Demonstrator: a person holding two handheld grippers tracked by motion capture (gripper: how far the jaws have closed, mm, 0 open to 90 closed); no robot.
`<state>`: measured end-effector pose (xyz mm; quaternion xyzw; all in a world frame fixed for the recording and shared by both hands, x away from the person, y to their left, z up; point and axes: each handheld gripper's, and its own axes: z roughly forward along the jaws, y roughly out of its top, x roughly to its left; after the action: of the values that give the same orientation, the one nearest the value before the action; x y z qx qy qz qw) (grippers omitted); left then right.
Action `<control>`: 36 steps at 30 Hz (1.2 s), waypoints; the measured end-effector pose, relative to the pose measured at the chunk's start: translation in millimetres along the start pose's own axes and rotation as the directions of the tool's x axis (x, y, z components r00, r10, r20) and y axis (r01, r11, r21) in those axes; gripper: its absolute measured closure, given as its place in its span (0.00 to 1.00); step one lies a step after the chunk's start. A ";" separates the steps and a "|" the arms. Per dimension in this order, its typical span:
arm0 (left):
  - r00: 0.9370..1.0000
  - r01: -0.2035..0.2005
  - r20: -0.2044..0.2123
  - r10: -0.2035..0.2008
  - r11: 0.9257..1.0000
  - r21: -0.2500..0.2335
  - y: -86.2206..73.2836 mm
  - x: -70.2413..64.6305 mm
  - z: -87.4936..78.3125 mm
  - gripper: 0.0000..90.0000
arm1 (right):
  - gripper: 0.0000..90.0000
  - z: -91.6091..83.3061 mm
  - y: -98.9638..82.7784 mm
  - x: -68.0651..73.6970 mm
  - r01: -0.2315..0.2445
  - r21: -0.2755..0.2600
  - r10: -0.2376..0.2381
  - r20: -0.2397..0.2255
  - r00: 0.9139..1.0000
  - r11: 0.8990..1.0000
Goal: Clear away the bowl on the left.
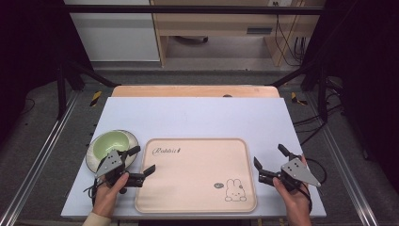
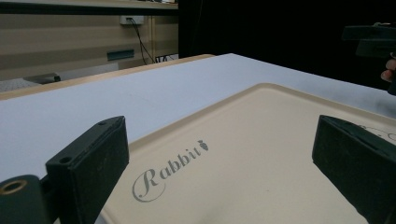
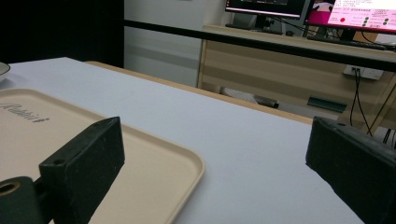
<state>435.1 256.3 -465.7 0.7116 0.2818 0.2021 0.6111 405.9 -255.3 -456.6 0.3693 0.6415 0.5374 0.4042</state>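
A beige tray (image 1: 197,188) printed with "Rabbit" and a small bunny lies at the front middle of the white tabletop (image 1: 197,117). To its left a pale green bowl (image 1: 111,142) sits on a plate (image 1: 133,140). My left gripper (image 1: 144,159) is open at the tray's left edge, just right of the bowl, with nothing between its jaws. In the left gripper view the open gripper (image 2: 219,140) looks across the tray (image 2: 261,154). My right gripper (image 1: 268,155) is open beside the tray's right edge, holding nothing. The right gripper view shows its gripper (image 3: 212,140) over the tabletop, with the tray corner (image 3: 154,168) at left.
A wooden table edge (image 1: 195,91) runs behind the white top. Black frame posts (image 1: 61,84) stand at both sides. Beyond are a wooden desk (image 3: 289,70) with monitors (image 3: 355,11) and cables. The other hand's gripper (image 2: 369,39) shows far right in the left gripper view.
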 end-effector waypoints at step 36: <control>0.936 0.083 -0.346 -0.059 0.995 0.057 74.4 75.5 -18.0 0.07 | 0.05 5.3 -1.7 8.4 -0.013 0.042 0.014 -0.033 0.999 0.999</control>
<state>492.5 311.8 -393.6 0.6758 0.4167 0.2909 0.5340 407.4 -245.8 -459.9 0.3729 0.6567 0.5327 0.3820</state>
